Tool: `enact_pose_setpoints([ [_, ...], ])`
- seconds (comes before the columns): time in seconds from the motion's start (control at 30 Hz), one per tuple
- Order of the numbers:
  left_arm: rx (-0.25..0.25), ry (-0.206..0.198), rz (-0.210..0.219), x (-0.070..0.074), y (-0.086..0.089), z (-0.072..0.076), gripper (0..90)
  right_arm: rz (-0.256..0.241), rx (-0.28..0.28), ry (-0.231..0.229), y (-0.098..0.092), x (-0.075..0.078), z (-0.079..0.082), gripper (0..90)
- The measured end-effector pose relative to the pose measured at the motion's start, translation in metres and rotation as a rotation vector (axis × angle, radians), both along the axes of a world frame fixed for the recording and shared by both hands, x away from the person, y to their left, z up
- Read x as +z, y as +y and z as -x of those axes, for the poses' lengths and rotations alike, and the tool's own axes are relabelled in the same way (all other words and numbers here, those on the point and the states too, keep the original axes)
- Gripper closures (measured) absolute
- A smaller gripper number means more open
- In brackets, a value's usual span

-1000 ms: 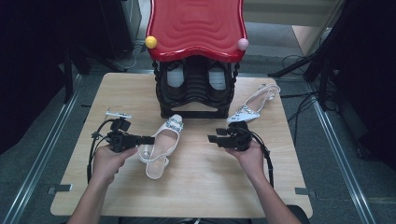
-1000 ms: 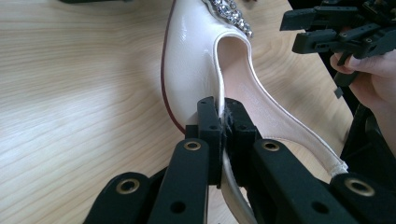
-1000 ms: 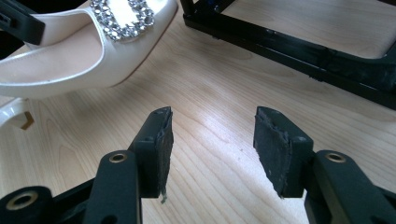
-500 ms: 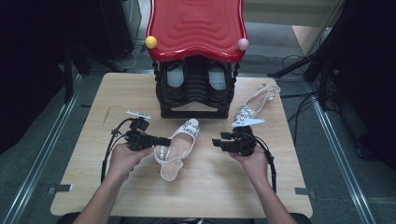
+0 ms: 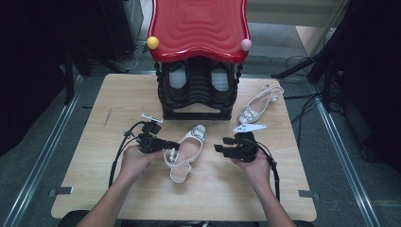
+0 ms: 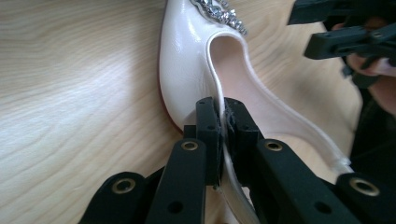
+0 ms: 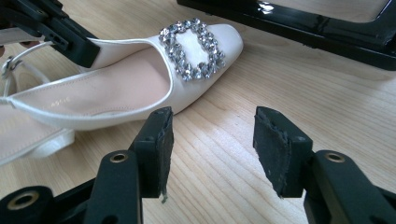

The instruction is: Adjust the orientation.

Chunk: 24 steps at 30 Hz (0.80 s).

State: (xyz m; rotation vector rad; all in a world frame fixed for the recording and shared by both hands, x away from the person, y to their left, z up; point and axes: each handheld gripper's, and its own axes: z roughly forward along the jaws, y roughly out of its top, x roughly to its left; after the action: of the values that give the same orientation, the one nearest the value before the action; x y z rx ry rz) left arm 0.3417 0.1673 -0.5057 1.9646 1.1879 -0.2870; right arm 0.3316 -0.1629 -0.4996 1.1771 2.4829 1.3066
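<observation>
- My left gripper point(image 6: 219, 121) has its jaws pressed together on the side wall of the near shoe point(image 5: 187, 151), the thin cream edge pinched between the two pads (in the left gripper view the rim runs right through the closed gap).
- That shoe lies on the table point(image 5: 104, 142) near the middle, just in front of the shoe rack point(image 5: 198, 90), its jewelled buckle point(image 7: 191, 49) pointing toward the rack and its heel strap toward me.
- My right gripper point(image 7: 212, 140) is wide open and holds nothing; it sits just to the right of the shoe, its jaws level with the toe but not touching it.
- The second shoe point(image 5: 257, 106) lies untouched at the far right of the table, beside the rack and well apart from both grippers.
- As I judge it, the work is at an early stage: one shoe is gripped and brought close to the rack, but neither of this pair is on a shelf yet (the dark shelves seem to hold other shoes, though I cannot tell how much room is left).
- Left to do, I think: take the toe with my right gripper, lift the shoe in, then do the far one.
</observation>
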Motion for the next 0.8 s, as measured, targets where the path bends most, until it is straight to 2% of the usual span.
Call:
enact_pose_setpoints([
  [0.07,0.0,-0.004,-0.019,-0.001,0.001,0.0,85.2,-0.001,0.003,0.0,0.002,-0.001,0.0,48.9],
  [0.2,0.011,-0.037,-0.033,0.002,0.004,0.0,81.1,0.005,0.011,-0.008,0.006,-0.002,0.001,49.7],
  [0.27,0.009,-0.034,-0.036,0.003,0.006,0.001,78.4,0.004,0.016,-0.01,0.008,-0.003,0.001,50.5],
  [0.37,0.002,-0.036,-0.012,0.008,0.011,0.002,72.9,0.014,0.028,-0.015,0.013,-0.005,0.001,53.1],
  [0.43,0.009,-0.044,-0.014,0.011,0.012,0.004,69.3,0.016,0.031,-0.018,0.016,-0.006,0.001,55.2],
  [0.5,0.004,-0.037,-0.012,0.013,0.014,0.005,64.3,0.013,0.03,-0.024,0.018,-0.006,0.002,58.9],
  [0.63,0.004,-0.054,-0.05,0.019,0.017,0.007,57.9,0.002,0.033,-0.021,0.024,-0.009,0.001,70.3],
  [0.7,0.017,-0.074,-0.049,0.022,0.019,0.009,57.0,-0.006,0.04,-0.006,0.028,-0.011,0.002,77.9],
  [0.8,0.023,-0.081,-0.032,0.028,0.025,0.01,54.8,-0.025,0.059,0.017,0.037,-0.015,0.002,87.8],
])
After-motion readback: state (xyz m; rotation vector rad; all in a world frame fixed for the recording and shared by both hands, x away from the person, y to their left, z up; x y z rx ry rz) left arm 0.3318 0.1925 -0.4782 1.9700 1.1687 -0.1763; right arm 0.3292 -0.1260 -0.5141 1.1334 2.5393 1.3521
